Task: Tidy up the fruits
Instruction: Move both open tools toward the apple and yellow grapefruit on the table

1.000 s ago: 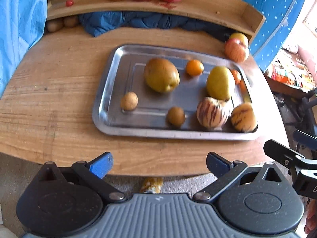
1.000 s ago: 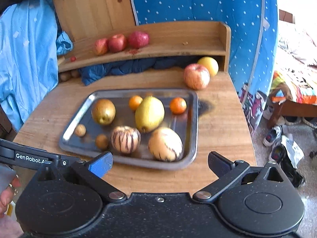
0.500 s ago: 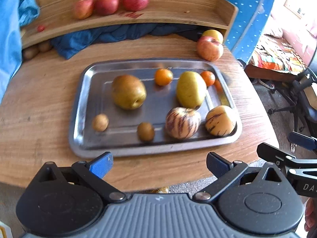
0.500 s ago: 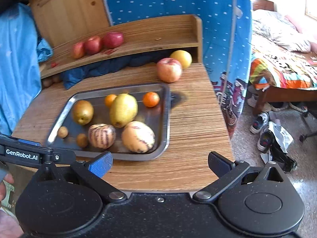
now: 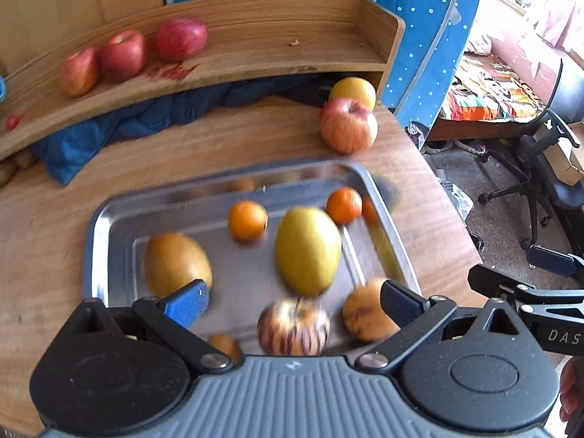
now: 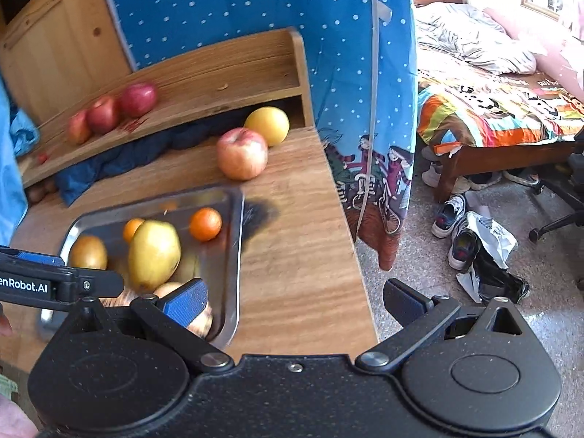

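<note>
A steel tray [image 5: 109, 219] [image 6: 235, 255] on the wooden table holds a yellow-green pear [image 5: 308, 250] [image 6: 155, 253], a brown pear [image 5: 175, 264], two oranges [image 5: 247, 219] [image 5: 344, 204], two striped melons [image 5: 294, 326] [image 5: 367, 310] and a small brown fruit [image 5: 224, 343]. A red apple [image 5: 347, 129] [image 6: 241, 153] and a yellow apple [image 5: 353, 89] [image 6: 268, 124] lie behind the tray. My left gripper [image 5: 292, 299] is open over the tray's near edge, above the striped melon. My right gripper [image 6: 295, 299] is open over the table's right edge, empty.
Three red apples [image 5: 127, 54] [image 6: 109, 109] sit on a raised wooden shelf [image 5: 255, 47] at the back, with dark blue cloth [image 5: 109, 124] under it. Right of the table edge are the floor, shoes [image 6: 456, 233], a bed and an office chair [image 5: 540, 168].
Both grippers moved forward and to the right; the tray and fruit now sit nearer and lower in both views. The jaws stayed open and no fruit moved.
</note>
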A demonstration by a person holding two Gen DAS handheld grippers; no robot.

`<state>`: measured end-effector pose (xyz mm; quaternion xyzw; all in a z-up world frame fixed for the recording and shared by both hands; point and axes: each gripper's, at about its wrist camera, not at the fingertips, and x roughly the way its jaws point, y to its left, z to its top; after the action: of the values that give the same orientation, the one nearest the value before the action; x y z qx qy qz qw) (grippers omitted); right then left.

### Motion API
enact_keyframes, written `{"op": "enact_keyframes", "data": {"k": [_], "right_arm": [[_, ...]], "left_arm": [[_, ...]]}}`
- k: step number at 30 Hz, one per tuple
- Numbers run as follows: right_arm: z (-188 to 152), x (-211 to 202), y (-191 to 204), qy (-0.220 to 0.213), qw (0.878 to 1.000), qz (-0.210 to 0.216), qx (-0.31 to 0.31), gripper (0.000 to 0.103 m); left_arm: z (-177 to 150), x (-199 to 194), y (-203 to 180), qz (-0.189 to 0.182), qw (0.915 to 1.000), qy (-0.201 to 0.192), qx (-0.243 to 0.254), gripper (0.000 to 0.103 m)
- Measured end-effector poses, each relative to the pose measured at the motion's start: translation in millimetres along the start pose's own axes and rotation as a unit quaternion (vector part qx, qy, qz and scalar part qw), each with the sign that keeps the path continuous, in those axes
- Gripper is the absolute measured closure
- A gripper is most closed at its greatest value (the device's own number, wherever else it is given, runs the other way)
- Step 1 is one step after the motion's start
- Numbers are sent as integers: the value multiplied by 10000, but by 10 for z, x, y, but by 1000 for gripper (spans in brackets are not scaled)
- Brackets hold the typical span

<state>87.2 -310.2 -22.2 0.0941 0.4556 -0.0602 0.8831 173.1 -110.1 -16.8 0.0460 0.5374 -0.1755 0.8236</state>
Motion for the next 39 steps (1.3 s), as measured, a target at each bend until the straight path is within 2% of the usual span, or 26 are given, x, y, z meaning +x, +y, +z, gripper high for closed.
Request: {"op": "enact_keyframes", "data": {"k": [7,16,29,39], "right_arm": [[251,226,-86,-122,9997,-101,175,1],[501,391,-300,-540,9951,-242,788,1],[853,663,-464,-444,9921,-567,1032,1],[1197,858,-465,-328,9950,-451,834,1]], "left_arm": [[416,196,-21,-61,9999,-38,111,1],[813,457,-133,-141,9989,-1,451,1],[1167,777,-240,-447,9956,108,818,1],[1294,955,-233,-811,9904,-41,1121,1]]}}
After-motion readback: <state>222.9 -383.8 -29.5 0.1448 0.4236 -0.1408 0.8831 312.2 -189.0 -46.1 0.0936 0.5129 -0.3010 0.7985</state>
